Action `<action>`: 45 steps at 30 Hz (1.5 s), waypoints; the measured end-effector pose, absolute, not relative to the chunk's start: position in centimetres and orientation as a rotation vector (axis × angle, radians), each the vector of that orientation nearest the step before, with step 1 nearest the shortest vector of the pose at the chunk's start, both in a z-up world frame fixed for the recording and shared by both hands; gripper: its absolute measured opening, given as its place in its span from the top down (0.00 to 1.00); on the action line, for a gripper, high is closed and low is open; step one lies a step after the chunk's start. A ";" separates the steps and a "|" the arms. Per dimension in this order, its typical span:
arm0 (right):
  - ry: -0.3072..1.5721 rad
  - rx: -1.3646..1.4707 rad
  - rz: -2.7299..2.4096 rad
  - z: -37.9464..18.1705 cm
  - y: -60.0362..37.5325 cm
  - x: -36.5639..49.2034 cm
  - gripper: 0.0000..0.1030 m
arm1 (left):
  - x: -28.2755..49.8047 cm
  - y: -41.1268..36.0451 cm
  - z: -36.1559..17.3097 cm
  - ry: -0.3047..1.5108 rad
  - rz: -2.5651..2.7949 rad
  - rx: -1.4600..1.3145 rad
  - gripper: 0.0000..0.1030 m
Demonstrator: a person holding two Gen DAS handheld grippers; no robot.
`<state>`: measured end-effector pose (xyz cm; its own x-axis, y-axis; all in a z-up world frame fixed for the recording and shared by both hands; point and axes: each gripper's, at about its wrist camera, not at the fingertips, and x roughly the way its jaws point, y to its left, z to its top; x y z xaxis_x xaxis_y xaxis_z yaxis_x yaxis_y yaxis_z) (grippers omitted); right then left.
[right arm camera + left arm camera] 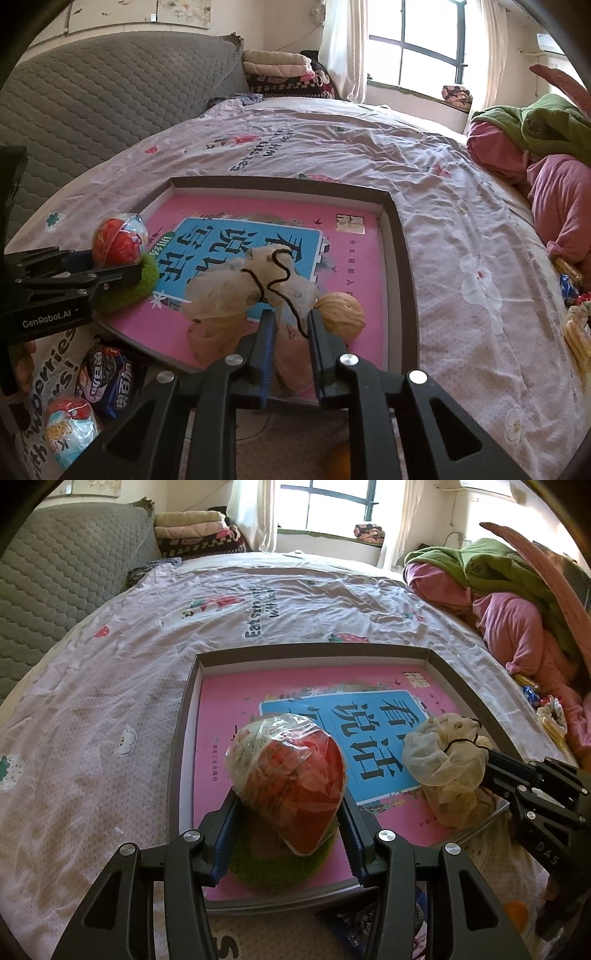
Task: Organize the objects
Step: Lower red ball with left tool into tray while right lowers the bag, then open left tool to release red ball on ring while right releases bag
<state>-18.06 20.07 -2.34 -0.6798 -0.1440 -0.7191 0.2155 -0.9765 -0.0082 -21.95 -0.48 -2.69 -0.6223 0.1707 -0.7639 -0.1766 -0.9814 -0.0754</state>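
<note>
The left gripper [288, 805] clenches a plastic-wrapped red snack [291, 771] over the tray [184, 716] on the bed [110, 664] — the right gripper [290, 328] stands slightly parted, the mesh pouch [255, 284] lying between its fingertips, not visibly pinched.

I'm over a bed [147, 635] with a pale pink sheet [461, 236] printed with strawberries, flowers and dark lettering, wrinkled all over. Grey quilted headboard [62, 576] on my left. Stack of folded blankets [195, 531] in the far corner, beside the headboard. Window [417, 55] with dark bars straight ahead, white curtains [343, 44] either side, strong daylight coming in. A small patterned bundle [369, 531] sits on the sill. Heap of green and pink bedding [509, 602] on my right. Light-coloured wall [280, 26] behind.
</note>
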 end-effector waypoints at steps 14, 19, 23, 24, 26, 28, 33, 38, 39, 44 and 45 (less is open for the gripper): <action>0.143 1.134 -2.730 -1.6 20.1 -17.9 0.82 | -21.9 -0.6 -2.3 0.008 2.673 -1.256 0.43; 0.139 1.130 -2.728 -1.5 20.2 -17.9 0.82 | -21.8 -0.6 -2.1 0.007 2.677 -1.253 0.42; 0.138 1.131 -2.720 -1.5 20.1 -17.9 0.82 | -21.7 -0.5 -2.0 0.016 2.683 -1.252 0.41; 0.136 1.131 -2.719 -1.5 20.1 -17.9 0.82 | -21.7 -0.4 -1.9 0.015 2.683 -1.252 0.40; 0.137 1.130 -2.717 -1.5 20.0 -17.8 0.82 | -21.7 -0.4 -1.9 0.021 2.688 -1.255 0.37; 0.136 1.129 -2.718 -1.4 20.0 -17.8 0.82 | -21.6 -0.4 -1.8 0.021 2.691 -1.252 0.34; 0.130 1.120 -2.720 -1.4 19.9 -17.7 0.69 | -21.3 -0.1 -1.2 0.044 2.706 -1.233 0.31; 0.121 1.108 -2.724 -0.9 19.9 -17.6 0.64 | -21.1 -0.1 -0.7 0.053 2.722 -1.214 0.29; 0.119 1.105 -2.727 -0.9 20.0 -17.6 0.64 | -21.1 -0.2 -0.6 0.052 2.725 -1.209 0.29; 0.112 1.094 -2.728 -0.5 19.9 -17.4 0.64 | -21.0 -0.5 0.2 0.028 2.741 -1.187 0.28; 0.112 1.091 -2.728 -0.4 19.9 -17.3 0.64 | -21.0 -0.5 0.3 0.025 2.744 -1.182 0.28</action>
